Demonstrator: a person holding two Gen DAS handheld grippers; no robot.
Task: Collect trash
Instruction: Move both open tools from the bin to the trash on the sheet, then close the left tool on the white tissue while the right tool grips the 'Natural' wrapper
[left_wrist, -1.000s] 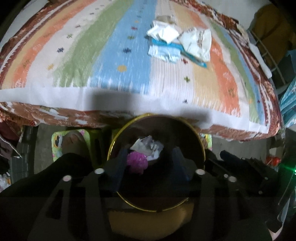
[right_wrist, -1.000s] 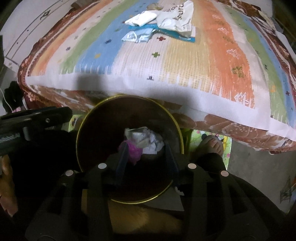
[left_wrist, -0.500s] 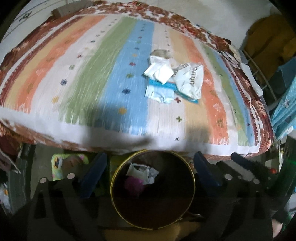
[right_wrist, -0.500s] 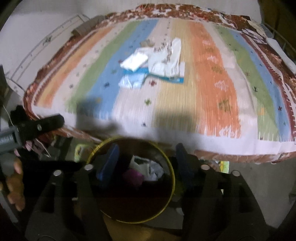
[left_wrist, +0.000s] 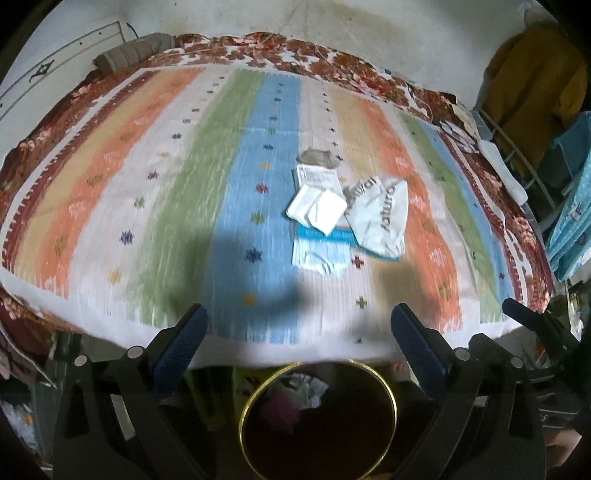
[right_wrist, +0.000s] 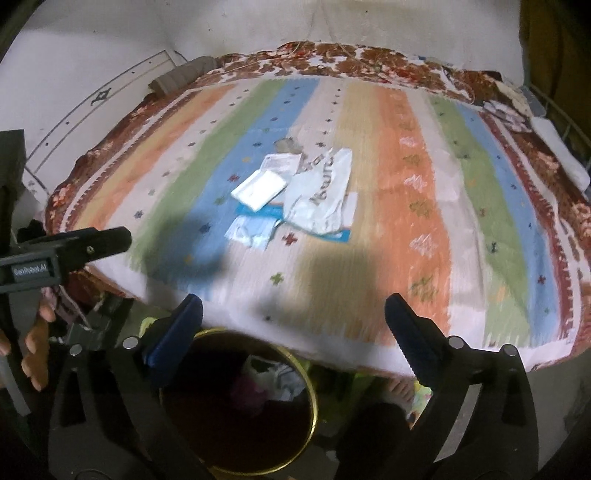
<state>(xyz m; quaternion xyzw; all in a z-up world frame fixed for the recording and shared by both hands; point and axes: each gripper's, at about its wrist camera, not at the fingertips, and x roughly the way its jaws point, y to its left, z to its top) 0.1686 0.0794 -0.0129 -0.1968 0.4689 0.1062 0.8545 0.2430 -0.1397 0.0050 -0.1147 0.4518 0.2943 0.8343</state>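
Both our left tongs (left_wrist: 297, 330) and right tongs (right_wrist: 293, 319) gape wide and empty above the bin (left_wrist: 384, 380). At twelve o'clock from them, mid-bed (left_wrist: 110, 192), lies the trash pile (left_wrist: 343, 221): wrappers and a crumpled bag, probably light, limp and slick. We would pinch a raised fold of the crumpled bag (right_wrist: 321, 199), not a flat sheet.

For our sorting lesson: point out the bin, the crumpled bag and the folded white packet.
bin (left_wrist: 390, 391), left wrist view, on its gold rim.
crumpled bag (left_wrist: 380, 218), left wrist view, on its printed middle.
folded white packet (right_wrist: 258, 190), right wrist view, on its flat top.
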